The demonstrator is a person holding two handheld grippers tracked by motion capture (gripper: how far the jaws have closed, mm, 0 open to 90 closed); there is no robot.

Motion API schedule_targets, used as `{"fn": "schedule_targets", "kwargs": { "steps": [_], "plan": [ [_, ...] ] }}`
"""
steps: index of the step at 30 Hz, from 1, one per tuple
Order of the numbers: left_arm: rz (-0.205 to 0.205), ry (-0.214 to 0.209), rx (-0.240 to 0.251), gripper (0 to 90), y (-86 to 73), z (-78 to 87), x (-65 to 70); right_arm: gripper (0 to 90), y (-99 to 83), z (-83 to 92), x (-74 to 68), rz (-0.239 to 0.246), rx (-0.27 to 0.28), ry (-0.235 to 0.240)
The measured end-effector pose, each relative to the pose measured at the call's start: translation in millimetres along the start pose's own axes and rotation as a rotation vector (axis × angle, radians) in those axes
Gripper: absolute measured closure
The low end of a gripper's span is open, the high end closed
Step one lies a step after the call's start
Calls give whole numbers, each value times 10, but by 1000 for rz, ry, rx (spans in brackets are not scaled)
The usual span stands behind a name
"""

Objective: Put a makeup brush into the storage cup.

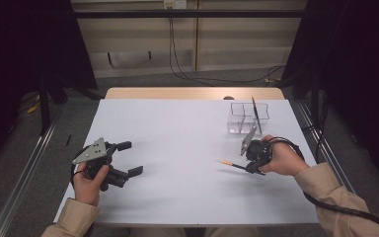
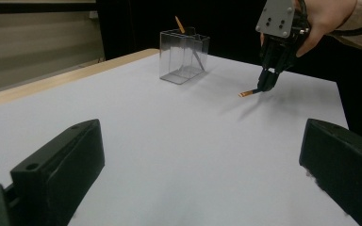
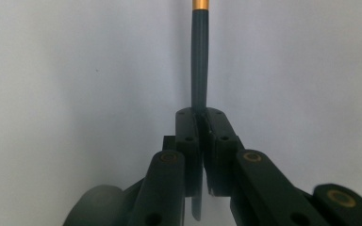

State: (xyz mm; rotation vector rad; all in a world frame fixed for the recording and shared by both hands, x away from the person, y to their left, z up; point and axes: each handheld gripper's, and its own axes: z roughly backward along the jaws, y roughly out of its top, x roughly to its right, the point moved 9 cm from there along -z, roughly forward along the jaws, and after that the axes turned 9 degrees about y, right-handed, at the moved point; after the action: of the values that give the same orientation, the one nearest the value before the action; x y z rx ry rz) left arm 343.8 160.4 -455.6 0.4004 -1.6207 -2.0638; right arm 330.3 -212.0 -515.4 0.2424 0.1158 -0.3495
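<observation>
My right gripper [image 1: 250,168] is shut on a thin dark stick [image 1: 232,165] with an orange-gold end, held low over the white table [image 1: 177,148] at the right. In the right gripper view the stick [image 3: 199,56] runs straight out from between the closed jaws [image 3: 200,115]. A second similar stick [image 1: 255,114] leans in a clear plastic box [image 1: 241,120] at the far right. My left gripper [image 1: 131,158] rests at the near left, jaws wide open with nothing between them. The left gripper view shows its fingertips [image 2: 75,146], the box [image 2: 184,56] and the held stick [image 2: 248,93].
The clear box has inner dividers and stands near the table's far right corner. A wooden strip [image 1: 192,93] borders the far edge. Cables lie on the floor behind, and metal rails run along both sides of the table.
</observation>
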Motion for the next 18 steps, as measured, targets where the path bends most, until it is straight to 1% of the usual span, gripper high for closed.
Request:
{"fn": "schedule_targets", "kwargs": {
  "steps": [5, 9, 10, 12, 13, 16, 17, 18],
  "plan": [
    [1, -3, -7, 6, -15, -11, -1, 855, 64, -7, -31, 17, 0, 8],
    [1, -6, -7, 6, -14, -19, 2, 855, 117, -20, -54, 26, 9, 16],
    [1, -6, -7, 7, -14, -20, 3, 855, 139, -30, -63, 29, 18, 16],
    [1, -6, -8, 7, -16, -23, 3, 855, 156, -36, -87, 30, 8, 24],
    [1, -5, -8, 6, -18, -26, 2, 855, 181, -47, -88, 39, 18, 19],
    [2, -7, -8, 7, -22, -31, 5, 855, 220, -53, -114, 46, 13, 25],
    [1, -6, -8, 7, -22, -31, 4, 855, 238, -57, -114, 60, 19, 28],
    [2, -6, -7, 7, -21, -32, 3, 855, 249, -55, -119, 63, 16, 28]
  ]
}}
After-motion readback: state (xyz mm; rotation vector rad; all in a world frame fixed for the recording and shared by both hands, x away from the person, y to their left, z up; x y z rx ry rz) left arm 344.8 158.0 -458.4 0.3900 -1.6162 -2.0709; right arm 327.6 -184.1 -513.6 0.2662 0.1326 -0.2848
